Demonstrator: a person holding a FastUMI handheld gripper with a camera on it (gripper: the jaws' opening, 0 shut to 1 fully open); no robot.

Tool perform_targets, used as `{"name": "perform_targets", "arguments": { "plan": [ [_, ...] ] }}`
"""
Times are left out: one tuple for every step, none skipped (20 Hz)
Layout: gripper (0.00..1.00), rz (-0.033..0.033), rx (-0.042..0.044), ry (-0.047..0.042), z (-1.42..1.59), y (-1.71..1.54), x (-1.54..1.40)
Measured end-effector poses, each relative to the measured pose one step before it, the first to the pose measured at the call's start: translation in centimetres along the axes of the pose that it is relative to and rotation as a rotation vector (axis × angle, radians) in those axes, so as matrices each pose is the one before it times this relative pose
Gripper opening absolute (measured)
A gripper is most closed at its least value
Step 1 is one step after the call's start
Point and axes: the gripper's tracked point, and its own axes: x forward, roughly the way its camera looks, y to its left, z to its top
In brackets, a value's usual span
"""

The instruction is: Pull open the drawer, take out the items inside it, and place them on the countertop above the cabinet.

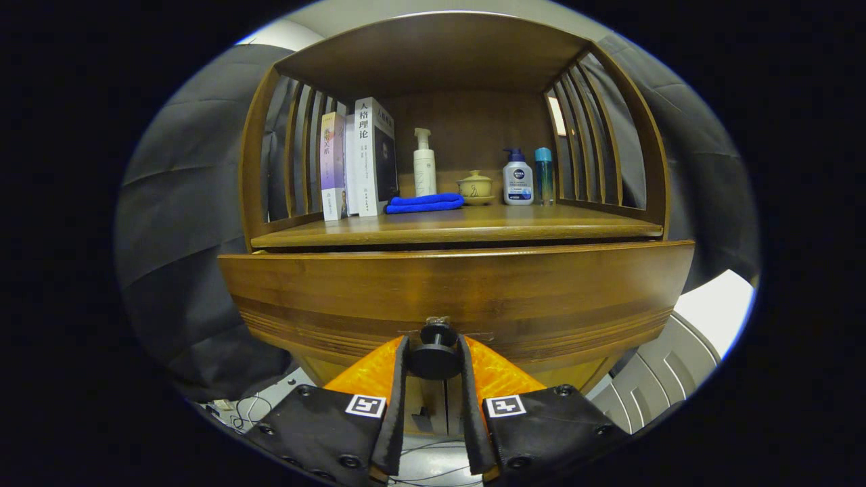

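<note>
Between the jaws (434, 358), right at their tips, we are seeing the round dark knob (435, 360) of the drawer (460, 284). Both fingers (399, 379) are pressing against the knob's sides, so we are reading the jaws as clamped on it. The knob's short stem is pointing straight back toward us, out of the drawer front, with a small metal fitting just above it where it meets the wood.

Just beyond the jaws, the drawer front is spreading wide to either side. Its long axis is running left to right, and its face is turned toward us. The front is standing a little forward of the cabinet, with a dark gap showing along its top edge; we cannot tell what is lying inside.

Above the drawer, the counter (473, 226) is carrying a row of things toward the back. Upright books (358, 159) are standing at the left, with a folded blue cloth (425, 203) lying just beside them. Behind the cloth a white pump bottle (424, 166) is rising, then a small lidded cup (475, 186), a white-and-blue pump bottle (517, 179) and a slim blue bottle (543, 174) at the right. Slatted wooden sides (298, 155) are closing in the counter on both ends.
</note>
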Motion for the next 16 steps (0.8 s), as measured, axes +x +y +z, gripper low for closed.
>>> {"name": "perform_targets", "arguments": {
  "plan": [
    [0.4,0.00227,-0.00082,0.00409,-0.204,0.074,-0.372],
    [0.4,0.00149,-0.00252,0.00298,-0.045,0.034,-0.402],
    [0.4,0.00181,-0.00504,0.00245,-0.155,0.034,-0.366],
    [0.4,0.00182,-0.00633,-0.00125,-0.048,0.02,-0.344],
    [0.4,0.00112,-0.00628,-0.00112,-0.151,0.083,-0.421],
    [0.4,0.00083,-0.00425,0.00005,-0.01,0.025,-0.281],
    [0.4,0.00001,-0.00109,0.00235,-0.176,0.021,-0.229],
    [0.4,0.00026,0.00115,0.0025,-0.057,0.024,-0.229],
    [0.4,0.00069,0.00202,0.00236,-0.118,0.061,-0.222],
    [0.4,0.00043,0.00195,0.00197,-0.008,0.002,-0.21],
    [0.4,-0.00017,0.00065,0.00115,-0.127,0.021,-0.223],
    [0.4,-0.00056,-0.00162,0.00088,-0.088,0.076,-0.309],
    [0.4,-0.00102,-0.00442,0.00071,-0.121,0.007,-0.262],
    [0.4,-0.00123,-0.00433,0.00039,-0.089,0.069,-0.243],
    [0.4,-0.0001,-0.0055,-0.0007,-0.057,-0.022,-0.31],
    [0.4,0.00066,-0.00486,0.00026,-0.099,0.086,-0.327]
  ]
}}
